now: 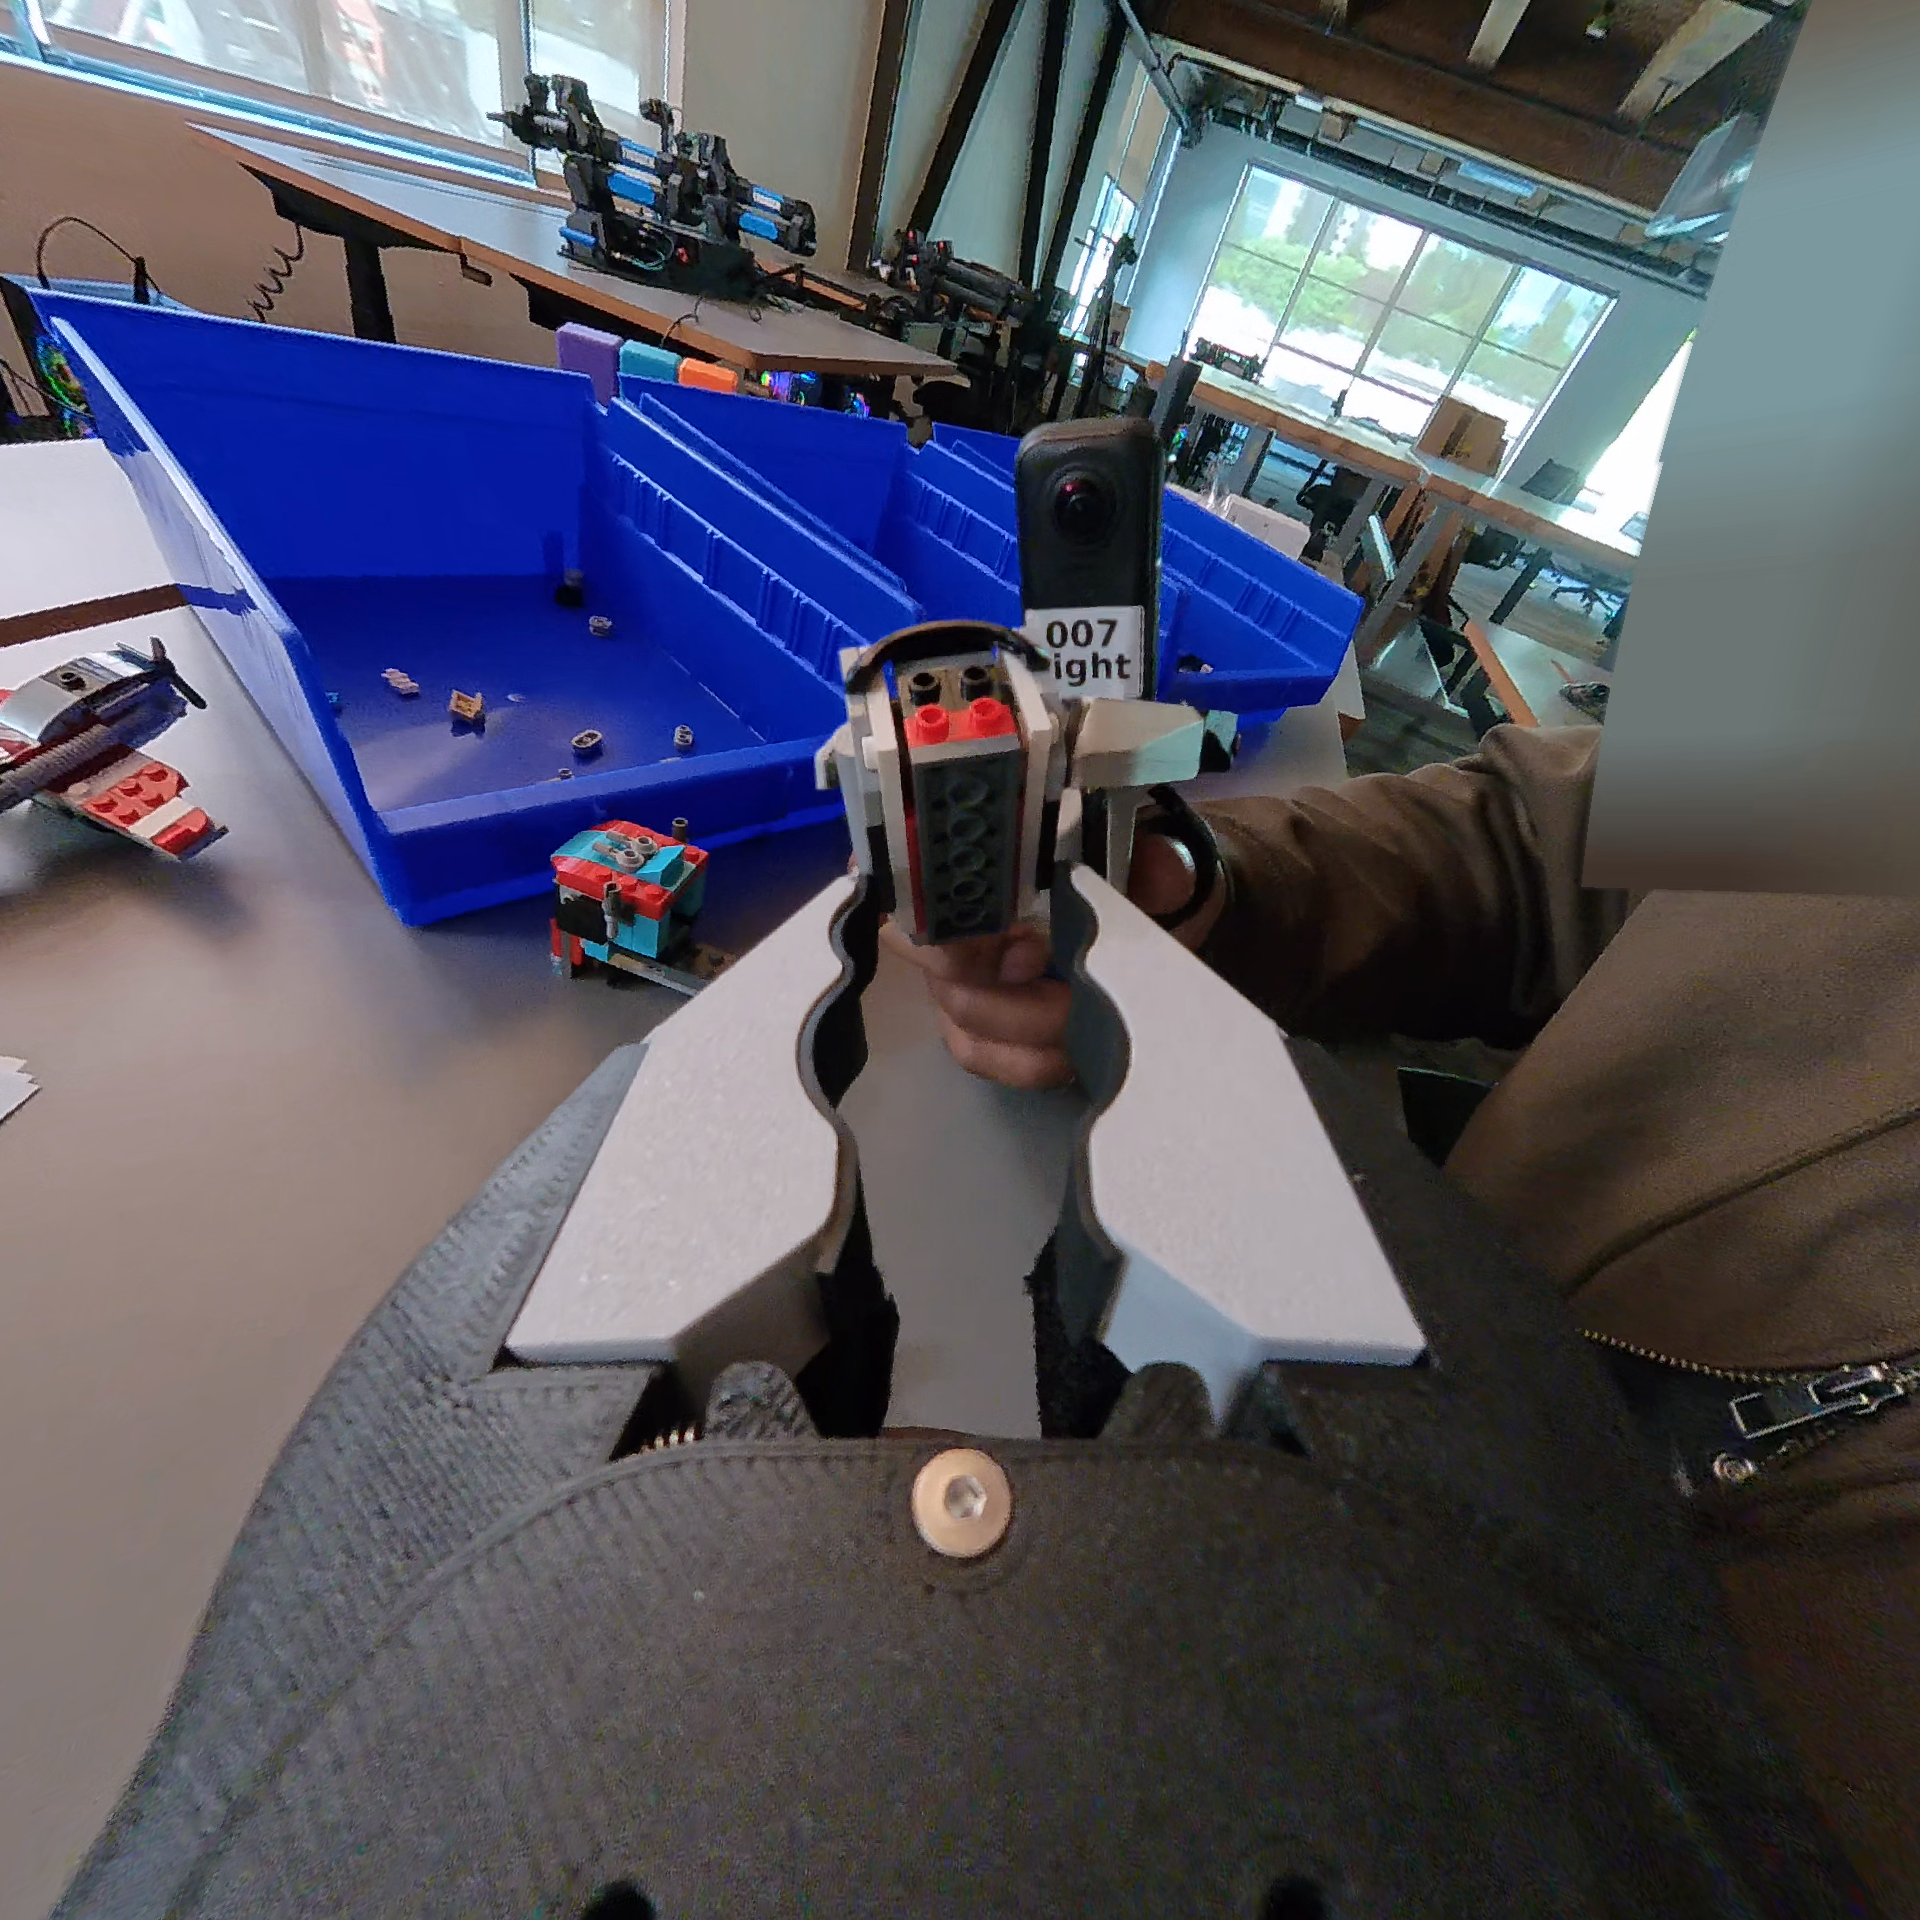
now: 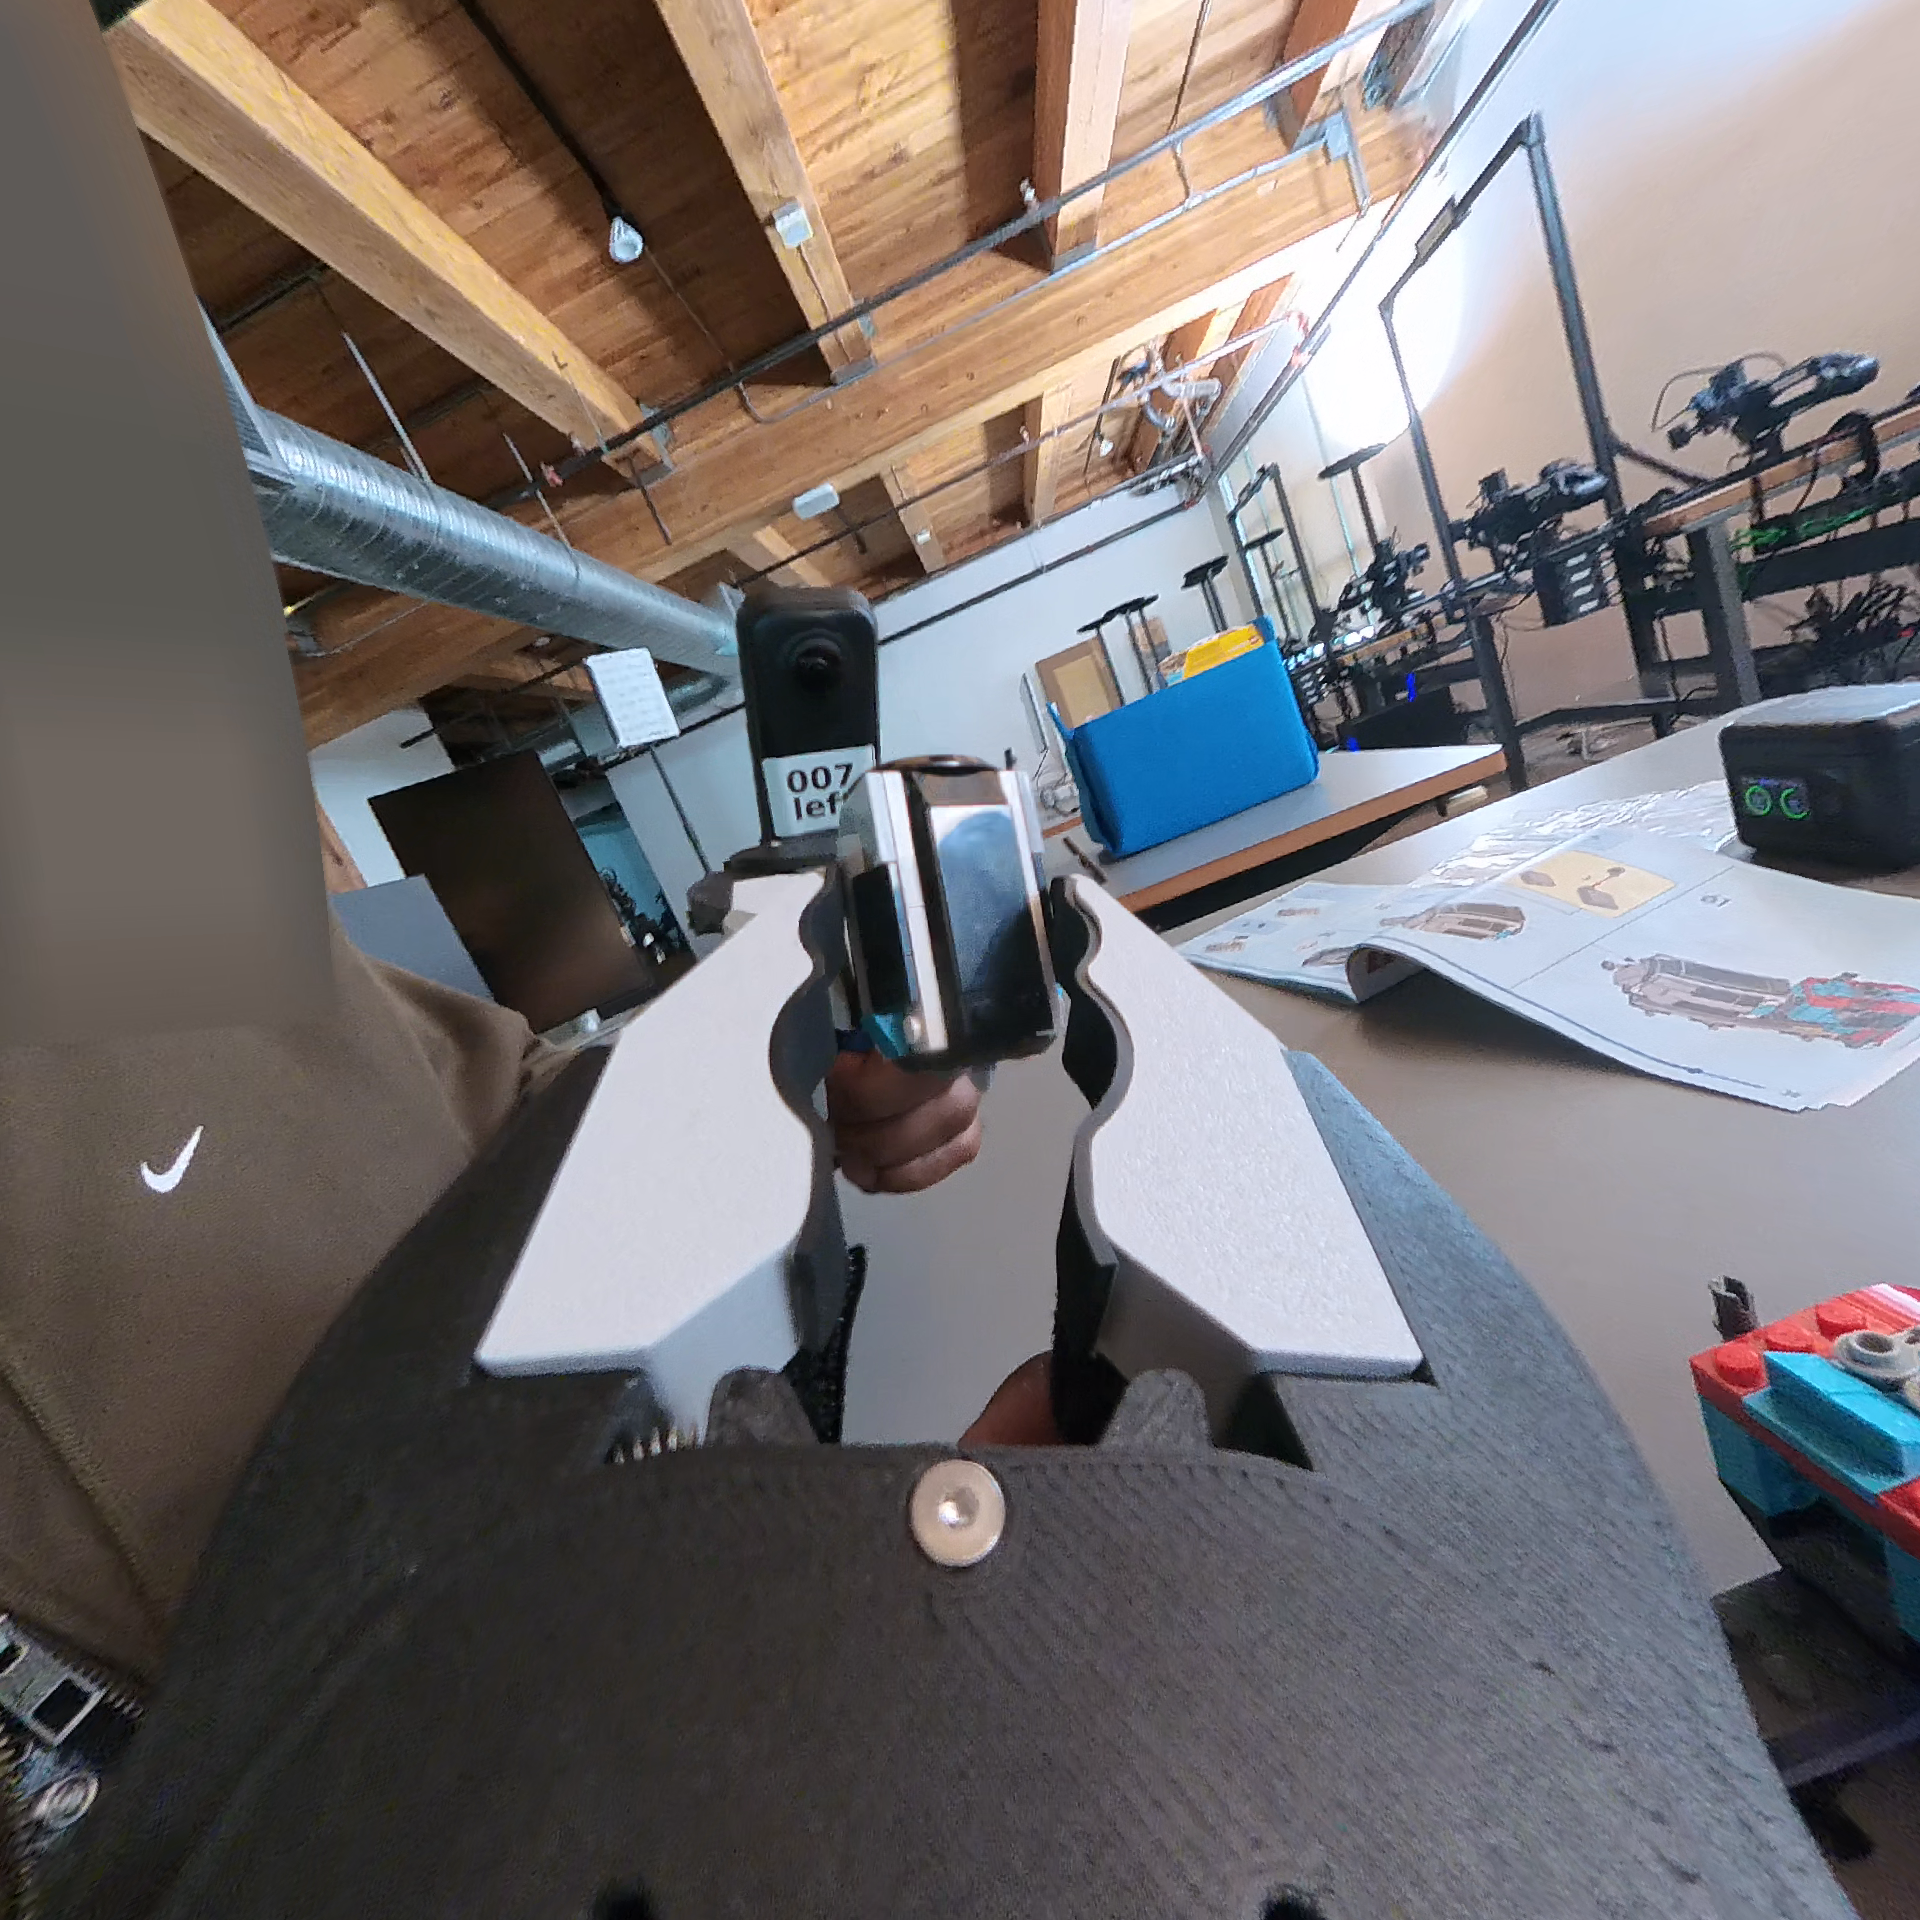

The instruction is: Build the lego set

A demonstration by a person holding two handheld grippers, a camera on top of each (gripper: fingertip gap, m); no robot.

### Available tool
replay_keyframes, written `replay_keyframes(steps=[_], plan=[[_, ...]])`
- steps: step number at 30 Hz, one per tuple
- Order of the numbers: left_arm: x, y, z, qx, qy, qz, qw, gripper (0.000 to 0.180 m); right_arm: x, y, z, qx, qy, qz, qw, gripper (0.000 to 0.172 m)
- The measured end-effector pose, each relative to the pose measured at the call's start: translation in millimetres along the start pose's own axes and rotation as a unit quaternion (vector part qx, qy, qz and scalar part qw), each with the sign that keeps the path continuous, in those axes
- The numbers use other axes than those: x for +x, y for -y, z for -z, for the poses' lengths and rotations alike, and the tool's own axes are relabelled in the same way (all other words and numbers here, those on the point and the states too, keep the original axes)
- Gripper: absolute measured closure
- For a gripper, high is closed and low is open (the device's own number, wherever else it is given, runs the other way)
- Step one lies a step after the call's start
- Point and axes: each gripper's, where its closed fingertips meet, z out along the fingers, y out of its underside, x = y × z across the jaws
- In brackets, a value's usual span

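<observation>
A small brick model (image 1: 961, 821) of white, dark grey, red and black pieces was held in the air above the grey table (image 1: 260, 1091), off the near right corner of the blue bin (image 1: 312, 488), with its long axis upright and its studded end uppermost. It was clamped by its side faces in the right gripper (image 2: 945, 925), which was pointed away from the bin. Its lower end was flanked by the tips of the left gripper (image 1: 971, 904), aimed towards the bin, but whether those tips pressed on it could not be told.
</observation>
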Motion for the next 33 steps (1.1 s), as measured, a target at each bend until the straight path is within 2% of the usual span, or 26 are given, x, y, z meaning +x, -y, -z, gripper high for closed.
replay_keyframes(steps=[10,22,33], plan=[[-1,2,12,-0.018,-0.021,-0.003,1.000,0.147,0,-5,2,-0.042,0.017,0.002,0.999,0.131],[-1,-1,14,0.007,-0.063,0.041,0.997,0.147,-1,-10,2,-0.055,0.028,-0.027,0.998,0.131],[2,-6,13,-0.002,-0.077,0.018,0.997,0.147,-4,-15,0,-0.066,0.042,-0.048,0.996,0.130]])
